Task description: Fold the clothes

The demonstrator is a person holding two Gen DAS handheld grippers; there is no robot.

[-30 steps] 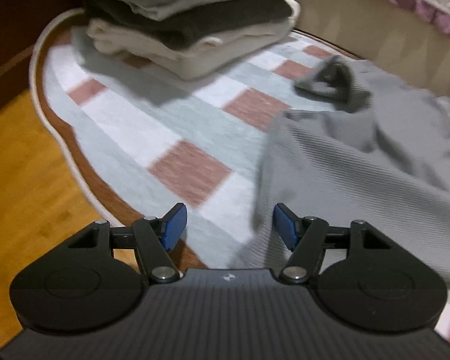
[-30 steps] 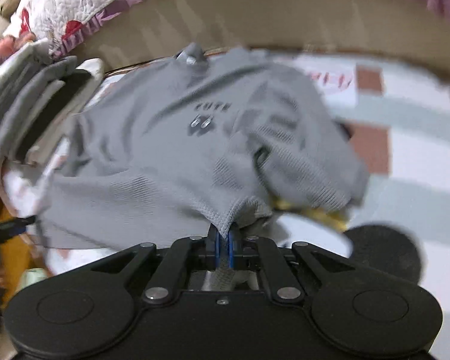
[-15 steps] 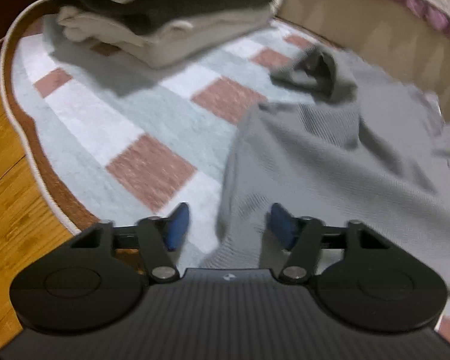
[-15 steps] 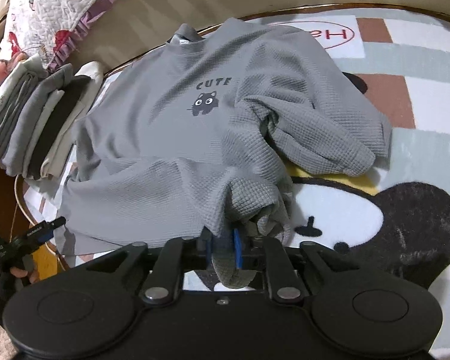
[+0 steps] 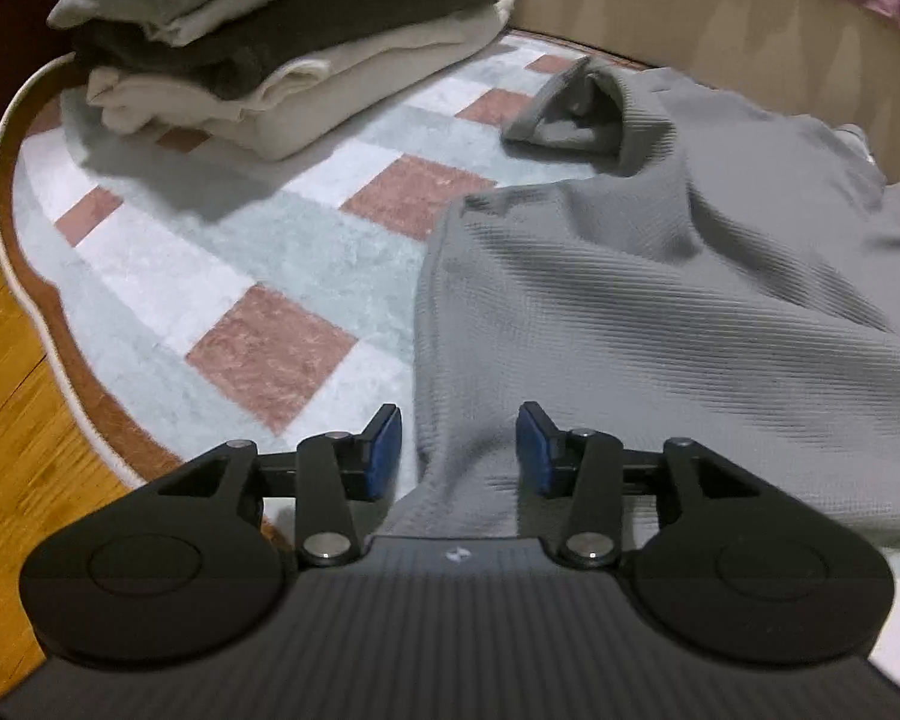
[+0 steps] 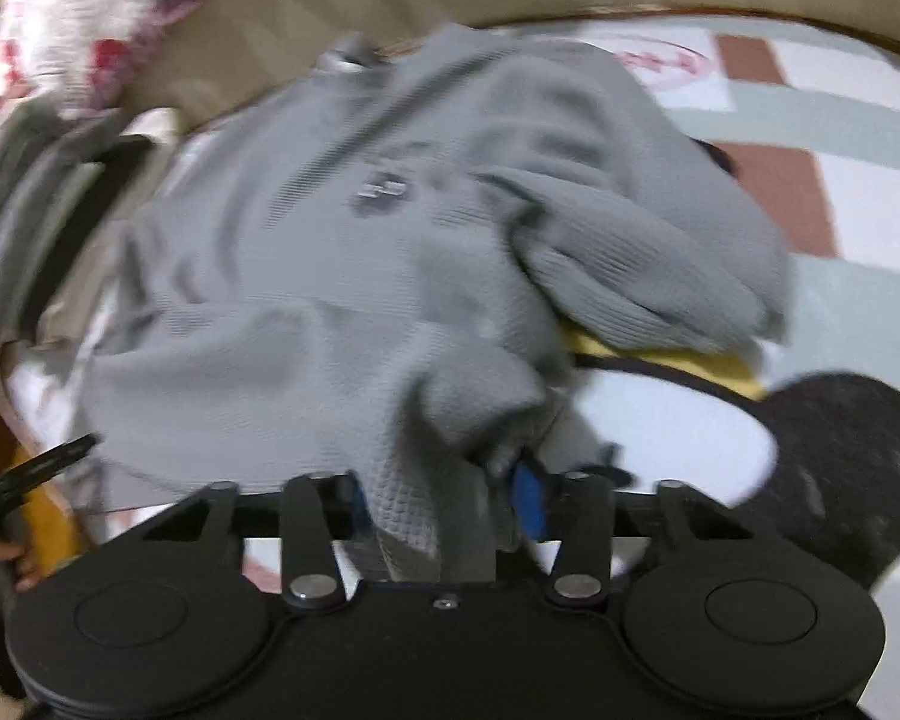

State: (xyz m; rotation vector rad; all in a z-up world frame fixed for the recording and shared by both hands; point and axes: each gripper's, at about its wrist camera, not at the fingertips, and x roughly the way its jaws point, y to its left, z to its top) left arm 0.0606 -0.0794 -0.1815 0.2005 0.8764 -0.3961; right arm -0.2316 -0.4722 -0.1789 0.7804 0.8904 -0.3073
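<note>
Since a second ago, the left gripper (image 5: 459, 450) has shifted over the hem of the one grey waffle-knit sweatshirt (image 5: 660, 312); its jaws are opening, the blue pads standing clear on either side of the cloth. The right gripper's (image 6: 444, 498) jaws, then pinched tight on the hem, are closing with a thick fold of the sweatshirt (image 6: 390, 276) bunched between them. It lies spread on the checked rug (image 5: 222, 276), near its curved edge. One stack of folded clothes (image 5: 270, 42), about four pieces, sits at the rug's far left edge.
</note>
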